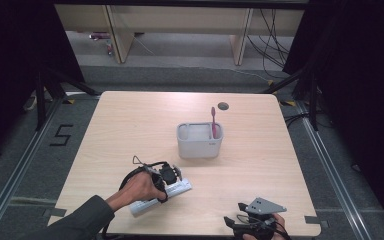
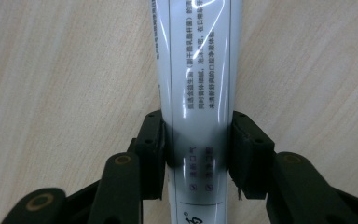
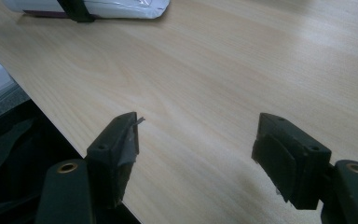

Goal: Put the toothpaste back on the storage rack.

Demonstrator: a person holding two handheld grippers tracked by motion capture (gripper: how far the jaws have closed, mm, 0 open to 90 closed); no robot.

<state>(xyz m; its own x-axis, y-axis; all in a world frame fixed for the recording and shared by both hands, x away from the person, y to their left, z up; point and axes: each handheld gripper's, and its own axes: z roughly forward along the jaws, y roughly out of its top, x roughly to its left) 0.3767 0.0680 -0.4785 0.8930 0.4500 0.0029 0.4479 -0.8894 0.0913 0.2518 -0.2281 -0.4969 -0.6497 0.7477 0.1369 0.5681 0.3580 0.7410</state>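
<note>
Two black jaws of the left gripper (image 2: pixel 196 154) clench a white toothpaste tube (image 2: pixel 196 70) lying on the table (image 1: pixel 260 175). Grasping looks done; next comes a lift toward the grey holder (image 1: pixel 200 141). The right gripper (image 3: pixel 200 154) rests released, nothing between its jaws.

My left gripper (image 2: pixel 196 151) has its jaws pressed on both sides of the white tube (image 2: pixel 196 84), while my right gripper (image 3: pixel 196 154) rests nearby, jaws apart.

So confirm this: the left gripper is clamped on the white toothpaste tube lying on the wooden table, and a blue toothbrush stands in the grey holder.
Wrong colour: the toothbrush in the grey holder is pink, as the high view shows. The left gripper does clamp the white toothpaste tube on the wooden table.
</note>
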